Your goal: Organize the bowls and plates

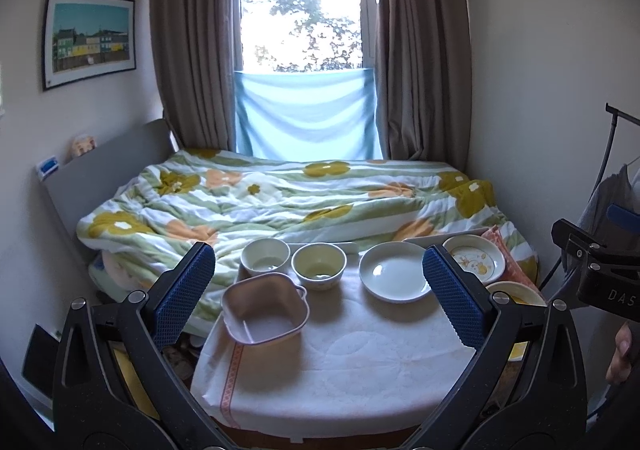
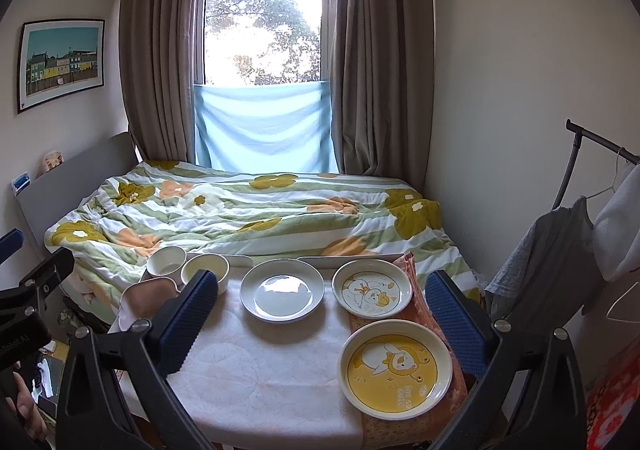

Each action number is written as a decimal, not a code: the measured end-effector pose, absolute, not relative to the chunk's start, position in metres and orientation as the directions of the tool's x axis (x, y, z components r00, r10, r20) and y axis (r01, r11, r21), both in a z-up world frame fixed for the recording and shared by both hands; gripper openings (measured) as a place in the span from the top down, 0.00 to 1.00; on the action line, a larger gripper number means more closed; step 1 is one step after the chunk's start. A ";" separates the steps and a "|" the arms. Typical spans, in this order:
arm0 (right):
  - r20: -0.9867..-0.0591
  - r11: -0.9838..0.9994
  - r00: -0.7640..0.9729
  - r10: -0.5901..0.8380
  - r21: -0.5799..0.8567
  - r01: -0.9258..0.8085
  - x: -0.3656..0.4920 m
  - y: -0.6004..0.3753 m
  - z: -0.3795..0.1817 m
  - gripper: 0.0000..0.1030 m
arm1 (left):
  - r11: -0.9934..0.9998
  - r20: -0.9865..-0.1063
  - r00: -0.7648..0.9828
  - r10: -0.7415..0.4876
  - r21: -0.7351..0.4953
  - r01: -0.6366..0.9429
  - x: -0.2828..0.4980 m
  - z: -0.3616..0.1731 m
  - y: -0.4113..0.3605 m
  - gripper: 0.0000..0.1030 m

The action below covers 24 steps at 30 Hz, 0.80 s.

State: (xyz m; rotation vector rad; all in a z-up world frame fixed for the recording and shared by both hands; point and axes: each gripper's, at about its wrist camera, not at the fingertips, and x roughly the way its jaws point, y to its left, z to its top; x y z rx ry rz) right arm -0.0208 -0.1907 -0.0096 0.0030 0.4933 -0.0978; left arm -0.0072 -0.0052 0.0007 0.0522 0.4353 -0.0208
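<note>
On the cloth-covered table (image 1: 360, 362) stand a pink square bowl (image 1: 266, 310), a white round bowl (image 1: 265, 256), a cream bowl (image 1: 319, 265), a plain white plate (image 1: 394, 272) and a duck-print plate (image 1: 474, 258). In the right wrist view the yellow bear plate (image 2: 394, 368) lies nearest, behind it the duck plate (image 2: 372, 294) and the white plate (image 2: 282, 294). My left gripper (image 1: 318, 300) is open above the table's near half, empty. My right gripper (image 2: 320, 324) is open and empty above the yellow plate's left side.
A bed with a flowered quilt (image 1: 280, 197) runs behind the table. A clothes rack with hanging garments (image 2: 580, 258) stands at the right. An orange patterned cloth (image 2: 416, 402) lies under the right-hand plates. A window with curtains (image 2: 264, 49) is at the back.
</note>
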 end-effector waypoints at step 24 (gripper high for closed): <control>-0.481 0.994 0.871 -0.100 -0.019 0.103 -0.016 -0.195 -0.011 0.00 | 0.999 -0.424 0.906 -0.009 0.037 0.027 -0.001 -0.001 0.000 0.00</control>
